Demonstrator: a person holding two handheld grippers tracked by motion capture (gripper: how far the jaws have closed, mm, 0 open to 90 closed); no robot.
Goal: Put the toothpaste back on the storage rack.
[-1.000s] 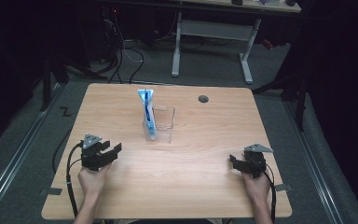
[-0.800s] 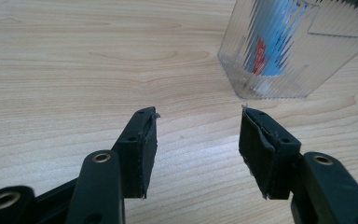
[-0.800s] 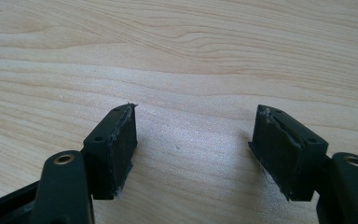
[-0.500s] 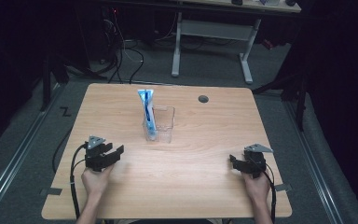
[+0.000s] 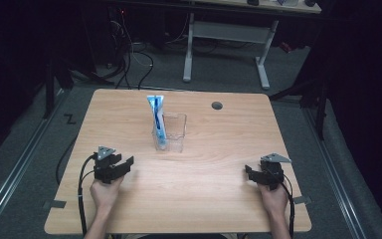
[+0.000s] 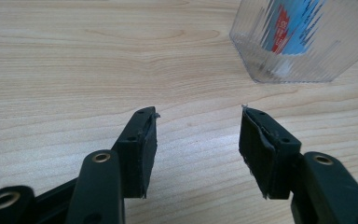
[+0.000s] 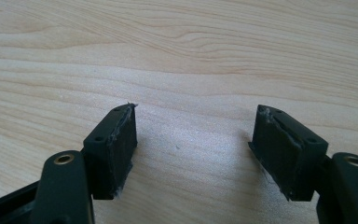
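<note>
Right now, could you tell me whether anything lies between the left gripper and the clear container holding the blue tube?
Nothing visible does. The left gripper has open, empty jaws, and only bare table lies between it and the clear container with the blue tube standing in it.

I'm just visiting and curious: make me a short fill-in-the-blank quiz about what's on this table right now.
1. The blue toothpaste tube stands inside a clear ribbed plastic ____.
2. The jaws of the left gripper stand ____, with nothing between them.
3. The right gripper rests over the light ____ table.
4. In the high view, the small dark round hole in the tabletop lies to the ____ of the tube.

Missing words: container; open; wooden; right
</note>
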